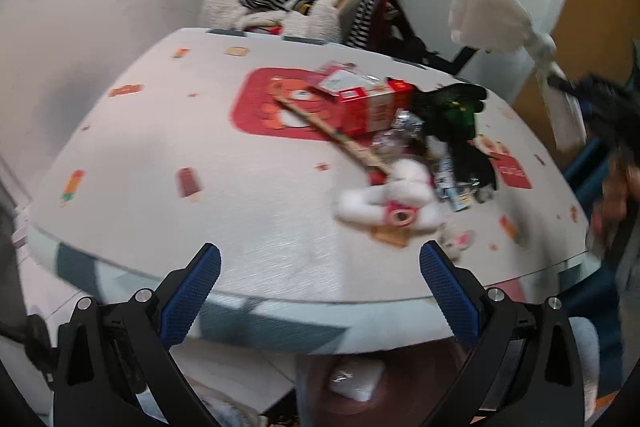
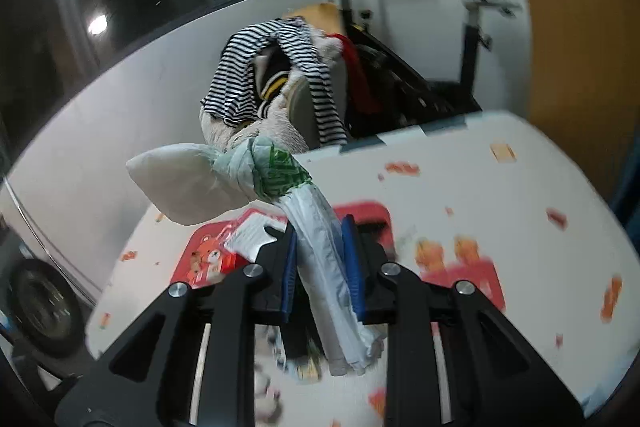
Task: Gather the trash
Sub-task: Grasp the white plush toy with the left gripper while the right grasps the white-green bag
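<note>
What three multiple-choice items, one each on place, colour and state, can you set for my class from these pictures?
1. Where does the red carton lie?
A on the table
B on the floor
C on the chair

2. What colour are the pads on the left gripper's fingers?
A green
B blue
C yellow

3. What is the right gripper doing?
A standing open, nothing in it
B gripping a knotted plastic bag
C gripping a spoon

Key: 1 A, it rests on the patterned table; 2 B, both pads show blue; 3 B, the fingers clamp the bag's twisted neck.
</note>
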Demonstrator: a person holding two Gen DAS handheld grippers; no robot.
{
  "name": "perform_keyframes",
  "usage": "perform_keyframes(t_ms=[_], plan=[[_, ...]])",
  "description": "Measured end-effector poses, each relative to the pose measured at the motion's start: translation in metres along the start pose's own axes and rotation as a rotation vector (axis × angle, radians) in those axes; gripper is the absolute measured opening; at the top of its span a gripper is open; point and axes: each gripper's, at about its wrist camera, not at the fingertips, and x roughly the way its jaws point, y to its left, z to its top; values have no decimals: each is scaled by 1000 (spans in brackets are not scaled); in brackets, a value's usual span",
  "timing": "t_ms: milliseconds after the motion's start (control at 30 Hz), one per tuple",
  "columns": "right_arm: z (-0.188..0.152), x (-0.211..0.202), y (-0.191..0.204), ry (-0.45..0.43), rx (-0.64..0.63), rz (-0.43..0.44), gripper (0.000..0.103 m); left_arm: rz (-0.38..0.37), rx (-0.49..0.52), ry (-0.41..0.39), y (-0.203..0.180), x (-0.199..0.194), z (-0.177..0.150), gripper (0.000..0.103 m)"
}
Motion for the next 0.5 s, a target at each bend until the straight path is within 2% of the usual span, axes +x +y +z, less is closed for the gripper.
perform_keyframes(t_ms=[133, 200, 333, 433, 467, 500], plan=[[-27, -27, -19, 30, 36, 28, 25, -81, -40, 34, -16, 23, 16, 95], [-38, -36, -21, 44, 19, 25, 25, -102, -49, 51, -23, 36, 23, 83], [-55, -50, -28, 69, -3, 20, 25, -115, -61, 112, -37, 65, 34, 78], [-63, -54, -35, 80, 12, 17, 25, -86, -47, 141, -46, 85, 36, 76], [-66, -56, -38, 80, 25, 16, 25, -74, -31, 149, -50, 92, 37, 69], [-67, -57, -41, 81, 33, 16, 25, -68, -17, 157, -52, 96, 37, 44]])
